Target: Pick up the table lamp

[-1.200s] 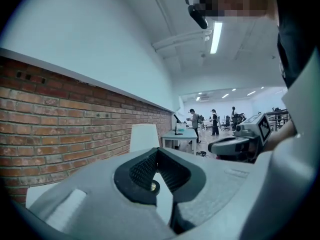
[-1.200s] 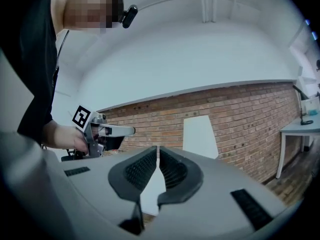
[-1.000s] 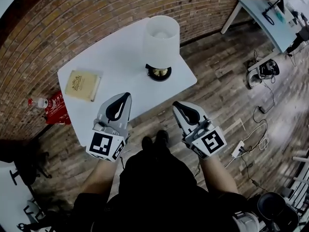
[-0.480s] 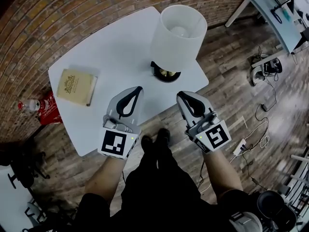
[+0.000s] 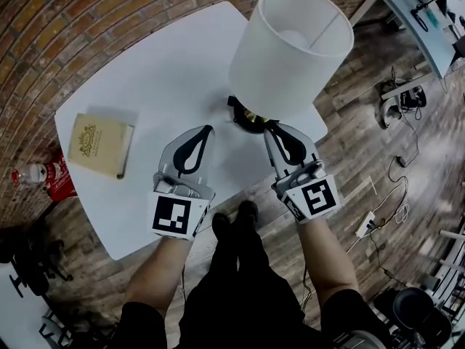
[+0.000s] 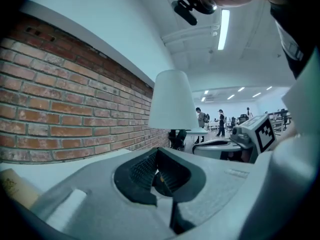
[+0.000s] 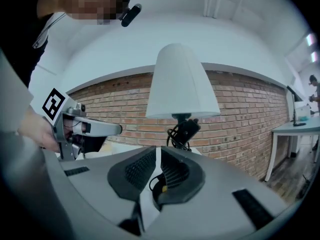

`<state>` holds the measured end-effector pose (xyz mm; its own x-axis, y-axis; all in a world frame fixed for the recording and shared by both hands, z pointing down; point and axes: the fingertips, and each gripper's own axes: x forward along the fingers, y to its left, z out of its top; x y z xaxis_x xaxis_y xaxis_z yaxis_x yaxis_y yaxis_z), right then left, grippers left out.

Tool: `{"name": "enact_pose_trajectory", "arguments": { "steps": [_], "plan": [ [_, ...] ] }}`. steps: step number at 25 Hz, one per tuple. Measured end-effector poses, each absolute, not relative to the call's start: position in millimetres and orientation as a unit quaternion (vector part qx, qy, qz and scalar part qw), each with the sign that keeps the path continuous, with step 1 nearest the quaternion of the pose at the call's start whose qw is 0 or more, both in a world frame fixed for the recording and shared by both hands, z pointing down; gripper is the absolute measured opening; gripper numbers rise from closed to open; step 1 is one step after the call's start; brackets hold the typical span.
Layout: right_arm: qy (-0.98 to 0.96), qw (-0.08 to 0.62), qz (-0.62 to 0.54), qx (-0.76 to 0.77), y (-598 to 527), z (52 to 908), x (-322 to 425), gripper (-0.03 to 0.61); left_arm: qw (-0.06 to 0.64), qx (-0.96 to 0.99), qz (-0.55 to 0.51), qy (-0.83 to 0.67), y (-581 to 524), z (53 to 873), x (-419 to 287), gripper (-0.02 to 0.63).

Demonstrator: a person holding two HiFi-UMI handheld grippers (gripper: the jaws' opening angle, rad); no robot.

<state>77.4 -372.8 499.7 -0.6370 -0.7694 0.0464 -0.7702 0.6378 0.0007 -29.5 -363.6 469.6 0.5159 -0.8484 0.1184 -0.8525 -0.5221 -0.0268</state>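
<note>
The table lamp stands on the white table, with a white shade over a black and brass base and a coiled black cord. My left gripper hovers over the table just left of the base, jaws shut and empty. My right gripper sits right at the near side of the base; its jaws are only beginning to open, with nothing between them. The left gripper view shows the shade ahead beyond the jaws. The right gripper view has the shade close ahead of its jaws.
A tan book lies on the table's left part. A plastic bottle and a red pack sit on the floor to the left. Cables and a power strip trail on the wood floor at right. A brick wall runs behind the table.
Both grippers have dropped and moved forward over the table toward the lamp base. The lamp now looms much larger and closer in the head view.
</note>
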Motion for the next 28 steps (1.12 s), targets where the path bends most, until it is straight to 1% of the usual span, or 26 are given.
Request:
{"name": "enact_pose_trajectory", "arguments": {
  "steps": [4, 6, 8, 10, 12, 17, 28],
  "plan": [
    [-0.896, 0.017, 0.000, 0.444, -390.1, 511.6, 77.3, 0.029, 0.016, 0.869, 0.048, -0.491, -381.0, 484.8, -33.5, 0.008],
    [-0.892, 0.016, -0.002, 0.452, -397.4, 516.5, 76.6, 0.052, 0.014, 0.870, 0.044, -0.491, -388.1, 486.8, -31.0, 0.008],
    [-0.888, 0.018, -0.003, 0.460, -404.8, 521.7, 75.6, 0.089, 0.010, 0.871, 0.042, -0.489, -395.3, 487.8, -27.6, 0.008],
    [-0.882, 0.016, 0.000, 0.471, -412.0, 525.5, 75.3, 0.142, 0.006, 0.873, 0.041, -0.486, -402.1, 488.3, -24.6, 0.008],
    [-0.876, 0.008, 0.004, 0.482, -418.4, 527.4, 75.3, 0.182, 0.003, 0.873, 0.038, -0.486, -408.3, 488.1, -22.9, 0.008],
    [-0.864, -0.007, 0.000, 0.504, -436.3, 527.8, 74.1, 0.235, -0.002, 0.873, 0.031, -0.488, -422.2, 491.1, -21.8, 0.008],
    [-0.856, -0.028, -0.001, 0.516, -473.6, 523.8, 65.3, 0.252, 0.005, 0.870, 0.034, -0.492, -442.5, 507.1, -23.3, 0.008]
  ]
}}
